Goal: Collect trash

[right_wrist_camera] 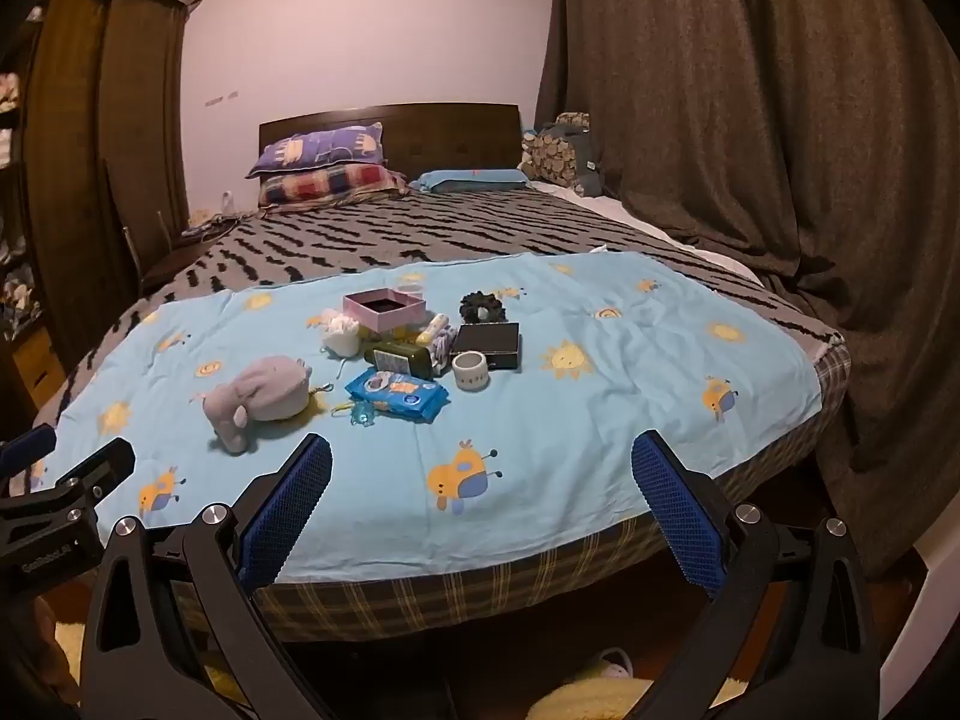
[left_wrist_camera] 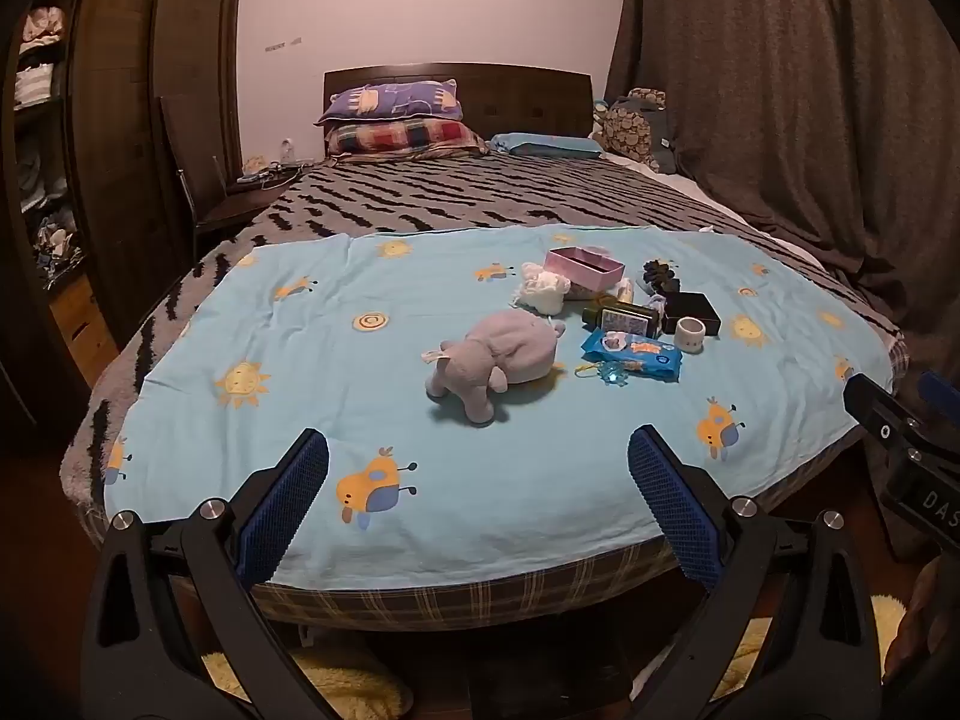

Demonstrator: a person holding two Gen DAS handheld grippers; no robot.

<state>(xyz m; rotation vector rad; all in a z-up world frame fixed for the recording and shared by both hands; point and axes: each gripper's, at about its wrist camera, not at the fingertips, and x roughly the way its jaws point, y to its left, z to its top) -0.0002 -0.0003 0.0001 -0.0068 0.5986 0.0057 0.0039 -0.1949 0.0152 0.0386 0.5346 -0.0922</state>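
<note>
Both held at foot of bed, off the sheet edge. Left gripper [left_wrist_camera: 478, 468] spread wide, nothing between pads; right gripper [right_wrist_camera: 482, 471] same, wide and bare. Writing: "DAS" partly legible on right gripper body in left view; small white lettering on left gripper body in right view, too blurred to read. Blue pack [right_wrist_camera: 396, 391] printed, text illegible; bottle [right_wrist_camera: 403, 358] label illegible.

Count on sheet [right_wrist_camera: 600, 420]: 1 grey plush [right_wrist_camera: 264, 393], 1 pink box [right_wrist_camera: 384, 307], 1 white wad [right_wrist_camera: 340, 333], 1 black box [right_wrist_camera: 487, 345], 1 tape roll [right_wrist_camera: 471, 371], 1 scrunchie [right_wrist_camera: 482, 306].

Pile sits at 12 o'clock from right gripper, 1 o'clock from left. Wide bare sheet betw. grippers and pile; more at 3 o'clock of pile. Curtain [right_wrist_camera: 780, 180] close along bed's right edge.
</note>
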